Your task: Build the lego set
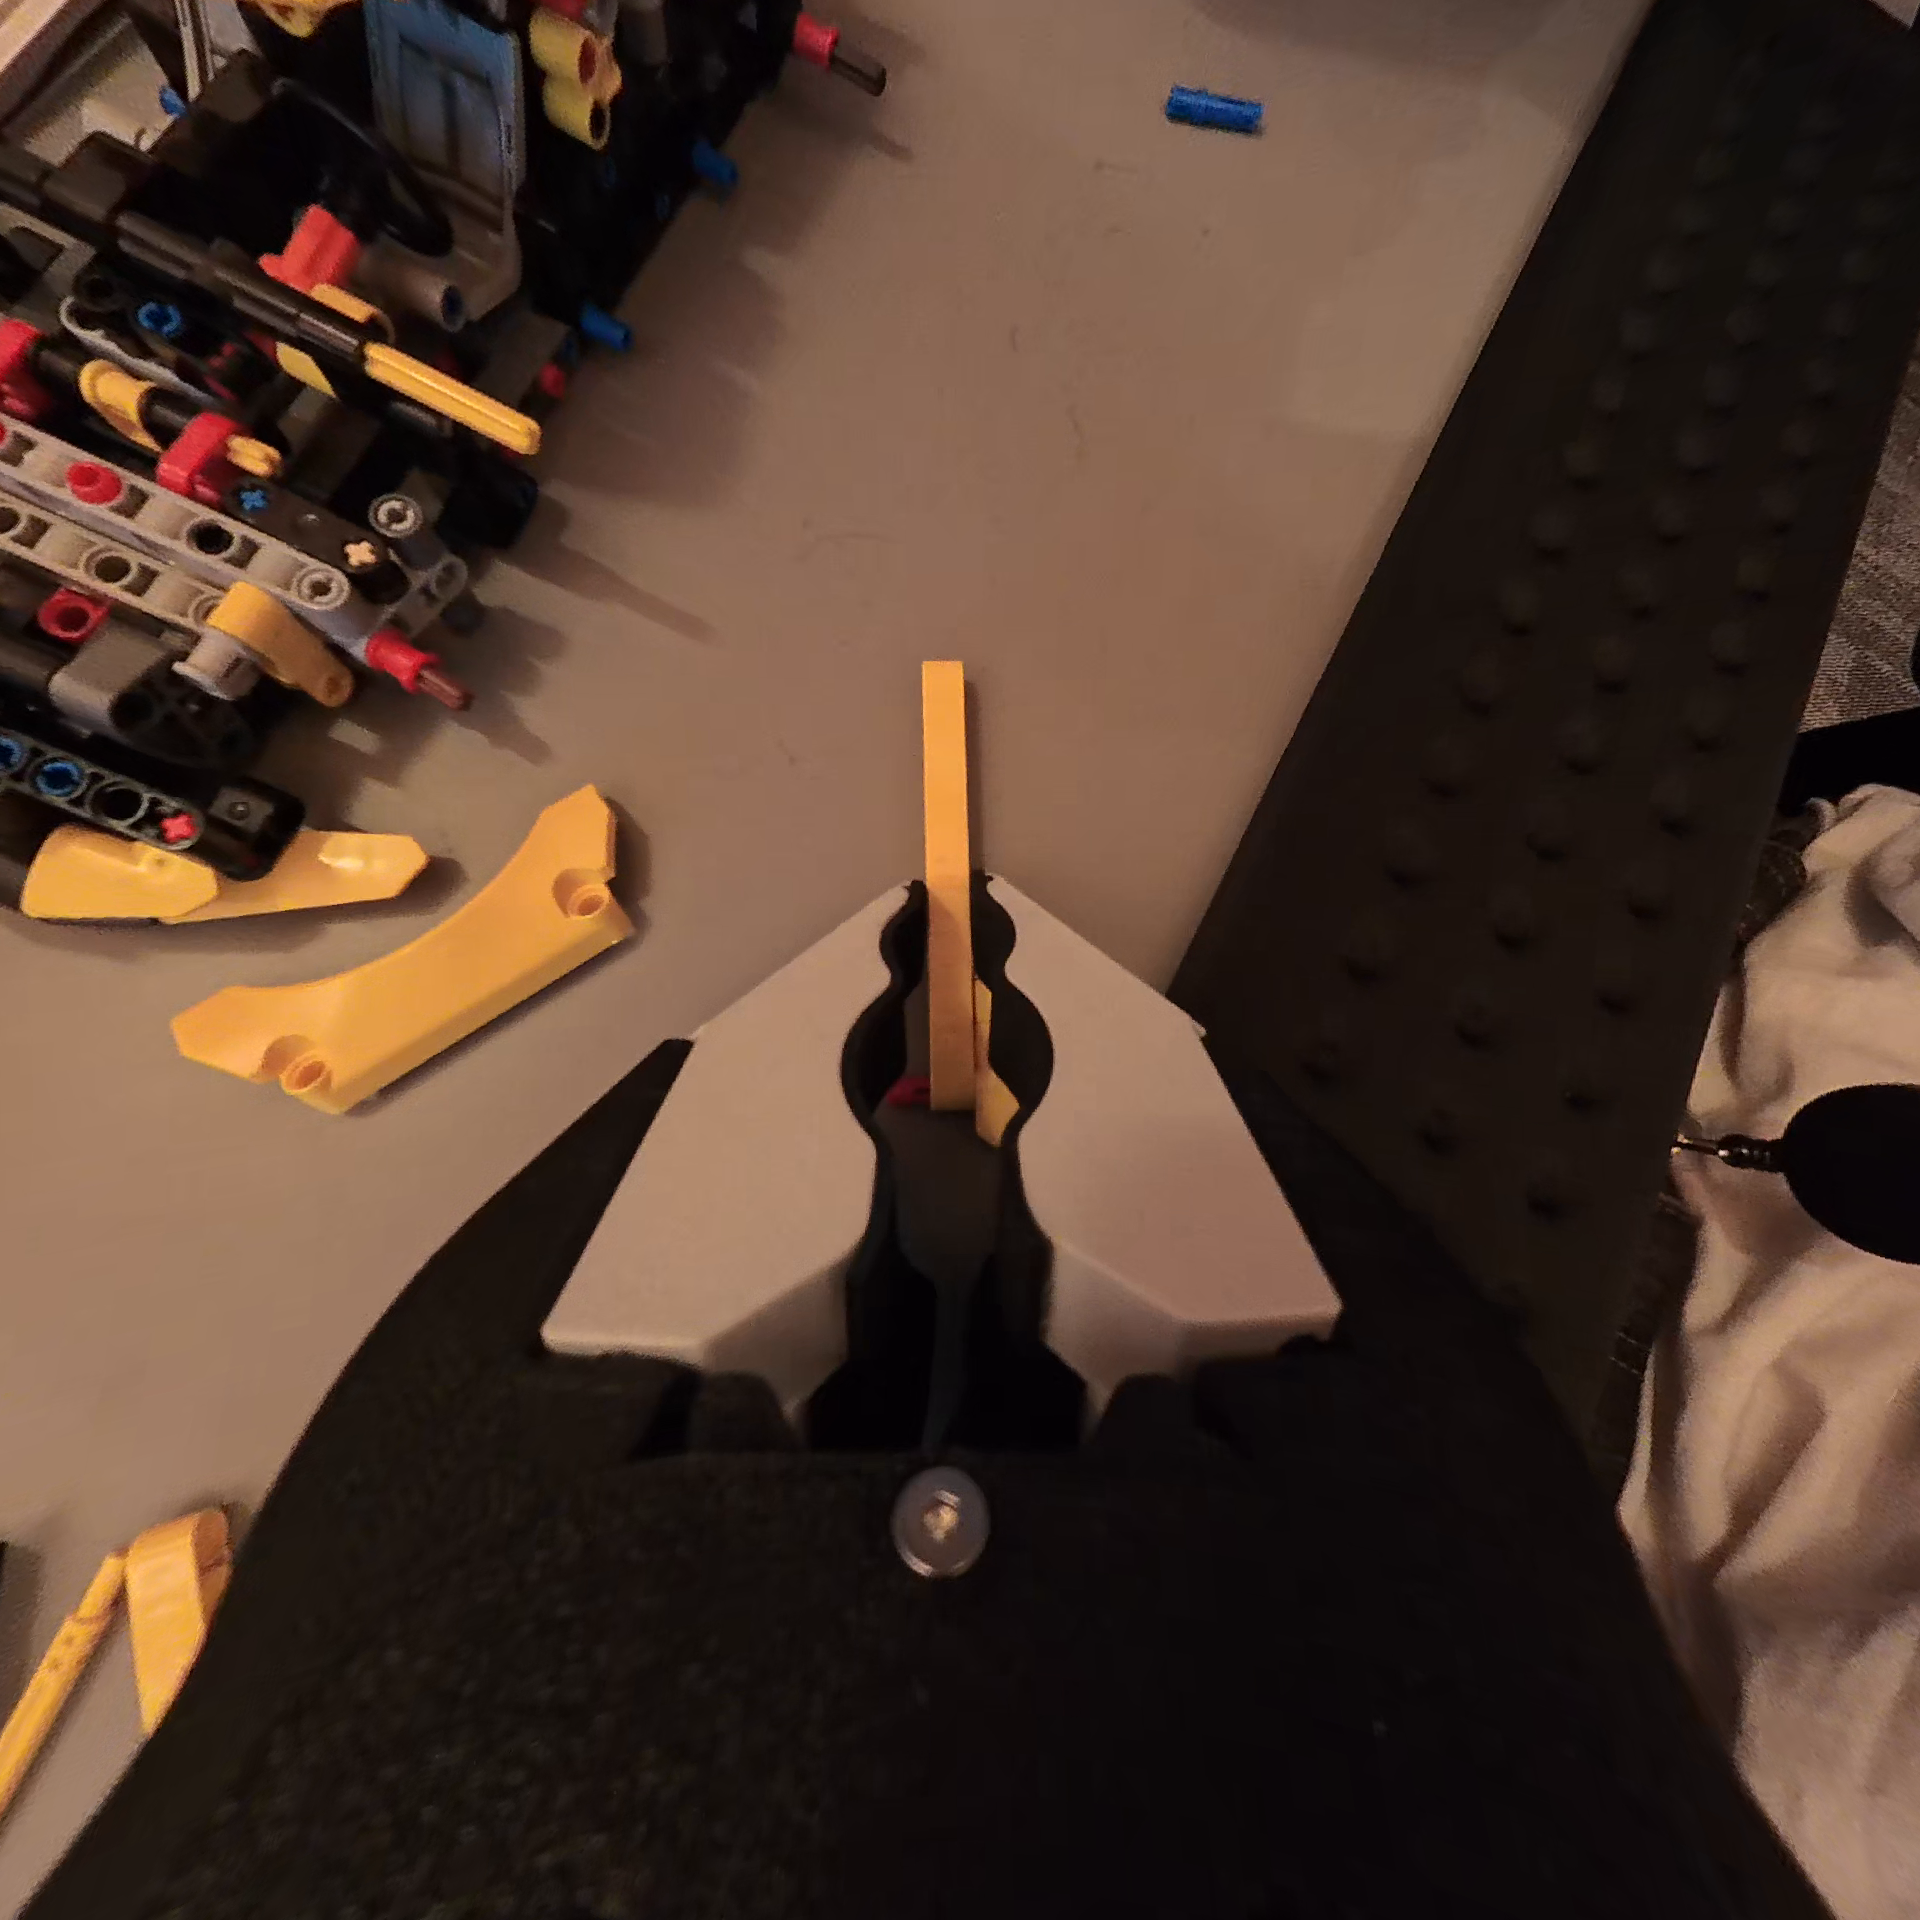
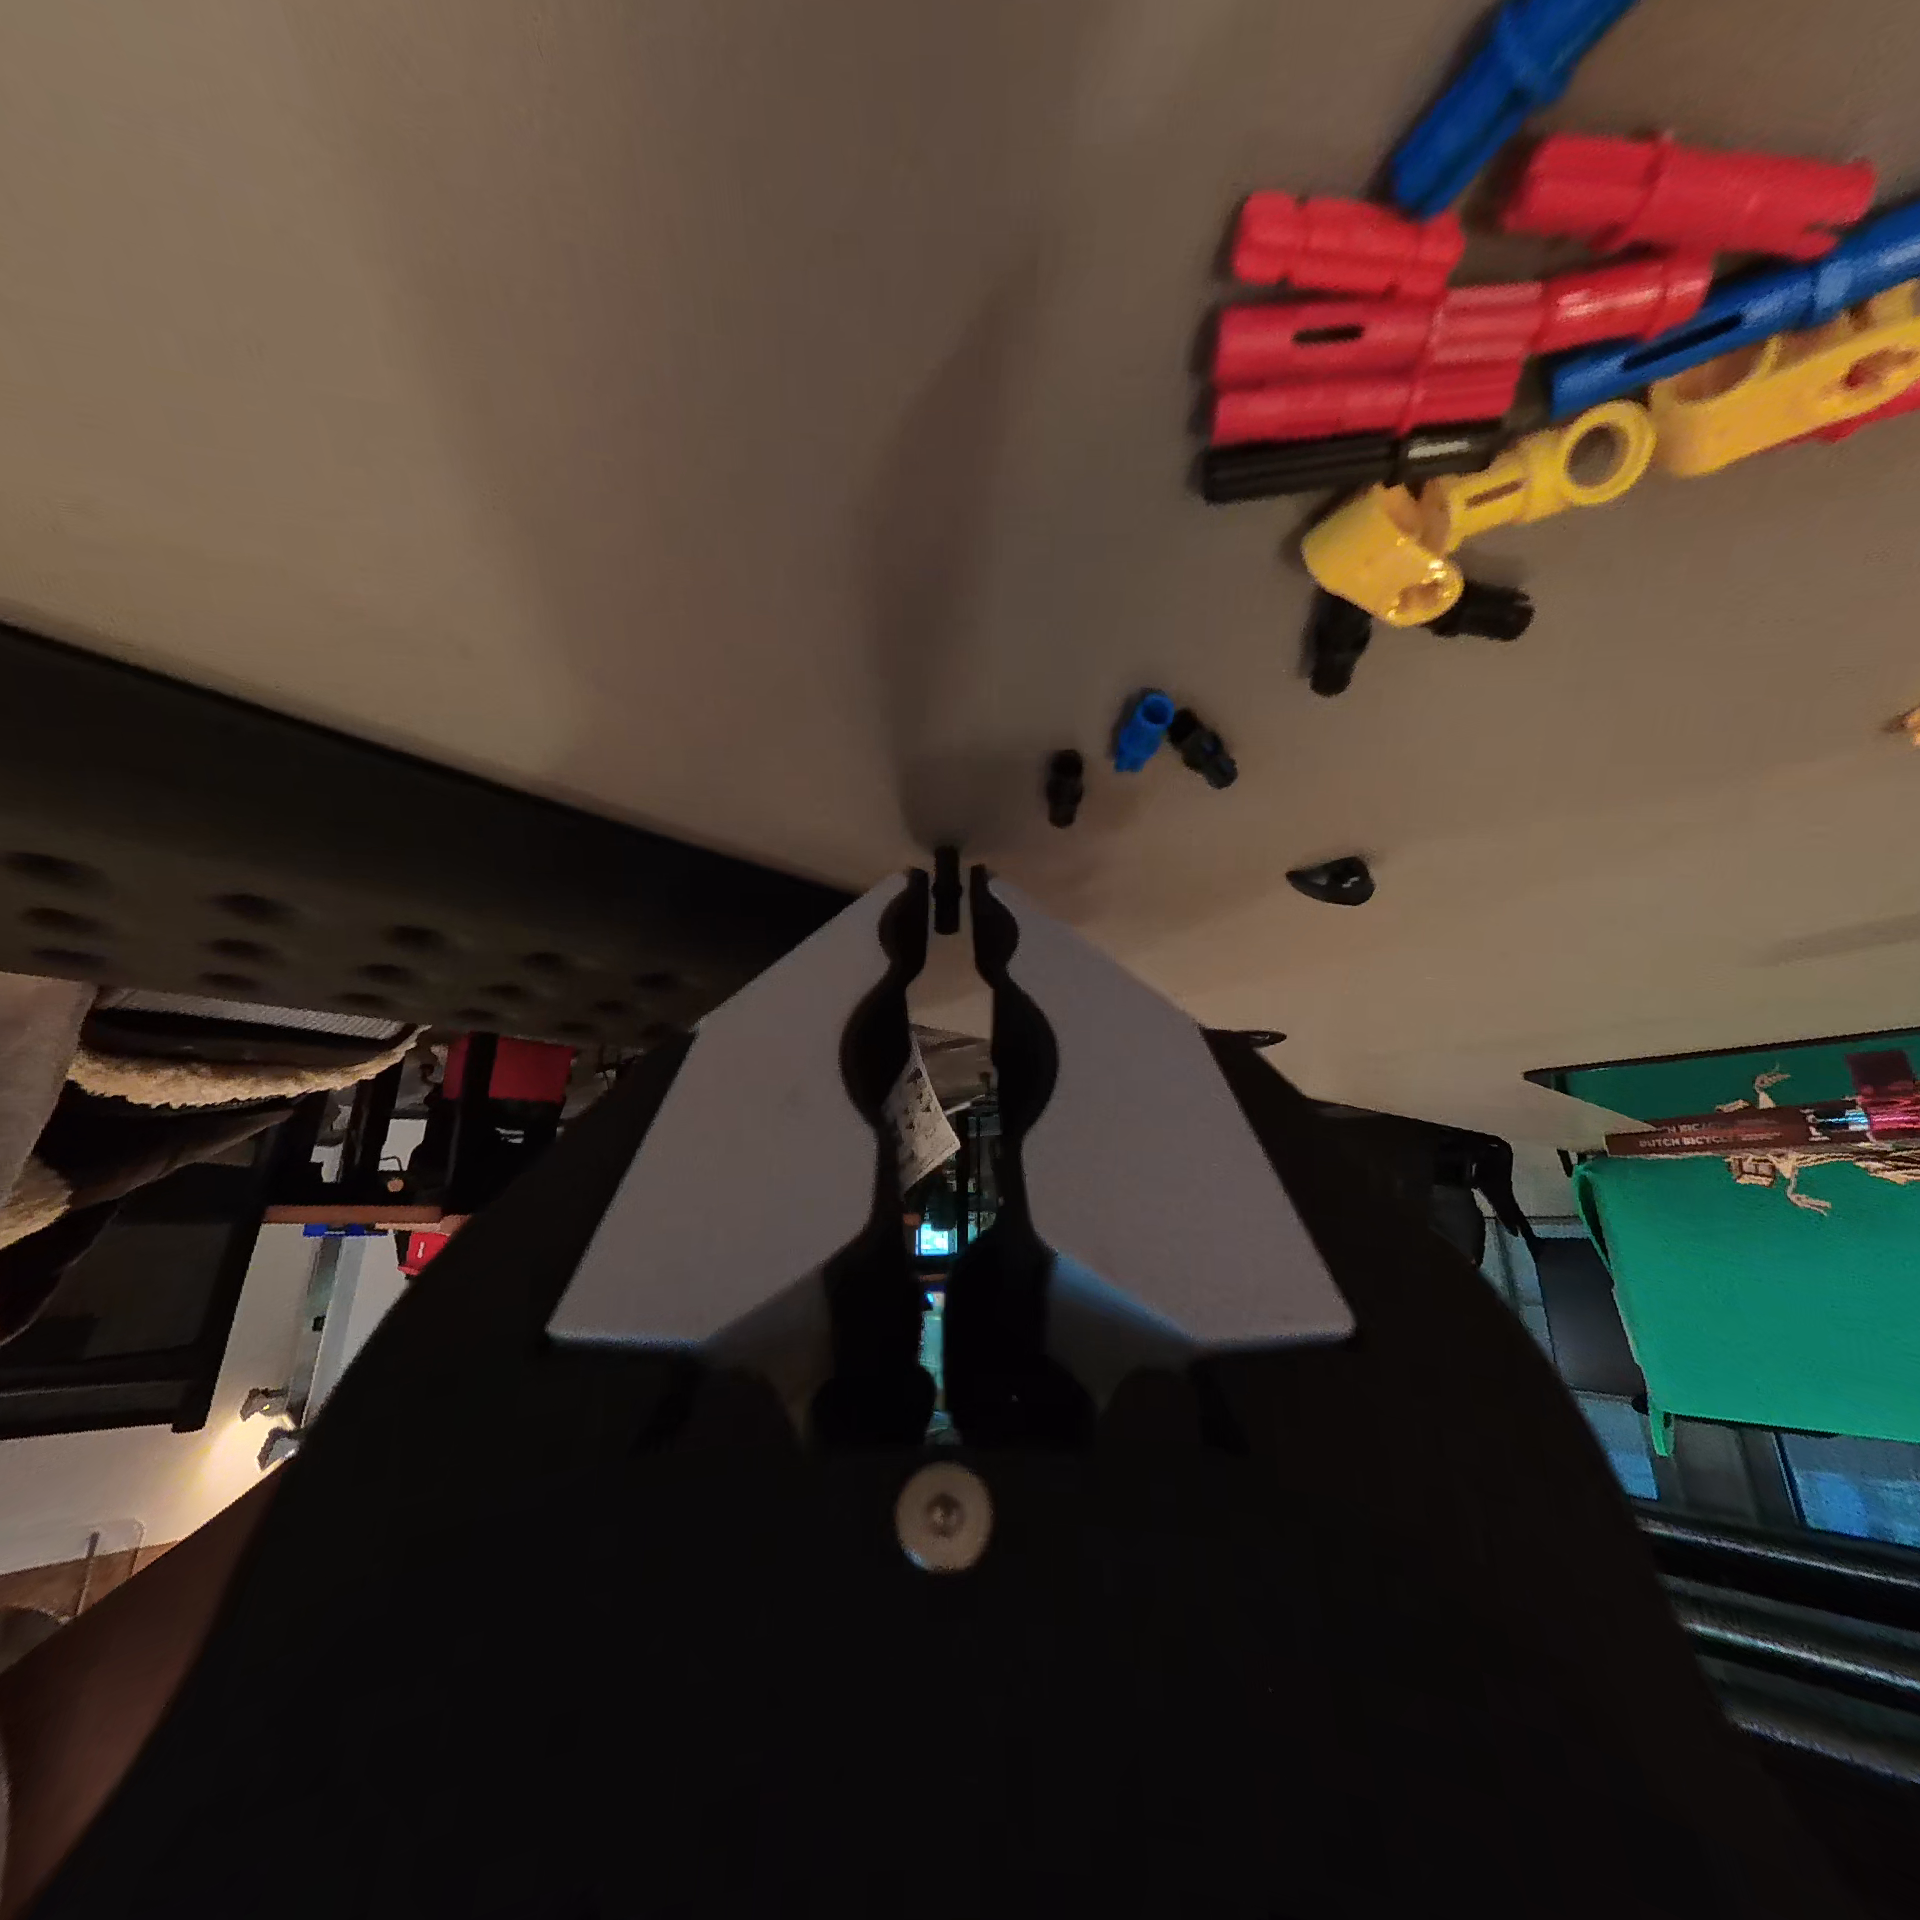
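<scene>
On my left camera the biggest thing is the pale table (image 1: 1039,436), with a dark studded mat (image 1: 1621,623) running along its right edge. At the upper left sits the half-built model (image 1: 260,416), a dense block of black, grey, red and yellow parts. Just below it a curved yellow panel (image 1: 416,966) lies flat on the table, apart from the model, and two more yellow pieces (image 1: 156,1600) lie at the bottom left corner. A small blue pin (image 1: 1214,108) lies alone far up the table.

My left gripper (image 1: 948,894) has its fingers clamped on a thin yellow strip (image 1: 945,810), held edge-on so it sticks straight out past the tips above the table; a bit of red shows behind it, deep in the jaws, and I cannot tell what that is.

On my right camera the view is tipped so the table (image 2: 520,364) fills the top. A heap of loose parts (image 2: 1507,343), red, blue, yellow and black, lies at the upper right. Nearer my tips lie a short blue pin (image 2: 1143,729), two black pins (image 2: 1202,746) and a dark rounded piece (image 2: 1332,881).

My right gripper (image 2: 945,891) pinches a small black pin (image 2: 945,885), fingers nearly together around it, close to the table.
</scene>
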`<act>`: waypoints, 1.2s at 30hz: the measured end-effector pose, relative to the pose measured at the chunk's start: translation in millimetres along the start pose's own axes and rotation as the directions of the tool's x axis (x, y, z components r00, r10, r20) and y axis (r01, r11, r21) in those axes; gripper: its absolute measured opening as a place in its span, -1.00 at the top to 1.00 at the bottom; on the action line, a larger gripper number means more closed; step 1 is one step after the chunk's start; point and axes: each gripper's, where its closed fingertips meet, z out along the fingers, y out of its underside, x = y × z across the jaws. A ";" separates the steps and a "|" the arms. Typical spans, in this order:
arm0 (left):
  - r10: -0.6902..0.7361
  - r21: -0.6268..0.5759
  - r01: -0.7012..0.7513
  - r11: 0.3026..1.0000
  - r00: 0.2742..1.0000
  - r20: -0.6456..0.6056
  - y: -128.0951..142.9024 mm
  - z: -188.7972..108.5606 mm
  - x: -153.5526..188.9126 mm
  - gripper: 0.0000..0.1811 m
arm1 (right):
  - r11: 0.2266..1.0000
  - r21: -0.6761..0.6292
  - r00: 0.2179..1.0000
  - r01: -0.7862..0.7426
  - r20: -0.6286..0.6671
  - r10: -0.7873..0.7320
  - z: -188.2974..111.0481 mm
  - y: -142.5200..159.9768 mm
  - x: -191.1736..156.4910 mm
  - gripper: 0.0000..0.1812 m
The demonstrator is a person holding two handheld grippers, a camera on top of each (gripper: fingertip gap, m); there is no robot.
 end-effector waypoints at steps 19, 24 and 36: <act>-0.027 0.279 -0.004 0.960 0.994 0.110 -39.6 -27.6 -8.4 0.92 | 0.300 0.947 0.933 -0.113 0.205 -0.295 -173.5 -120.0 -119.7 0.65; -0.038 0.432 -0.018 0.902 0.992 0.121 -61.4 -44.9 -1.3 0.92 | 0.174 0.814 0.518 -0.554 0.500 -0.693 -228.7 -147.7 -213.6 0.47; -0.102 0.443 0.281 0.851 0.917 -0.387 -73.0 -49.4 39.1 0.85 | 0.228 0.857 0.611 -0.462 0.494 -0.618 -222.0 -151.3 -211.6 0.92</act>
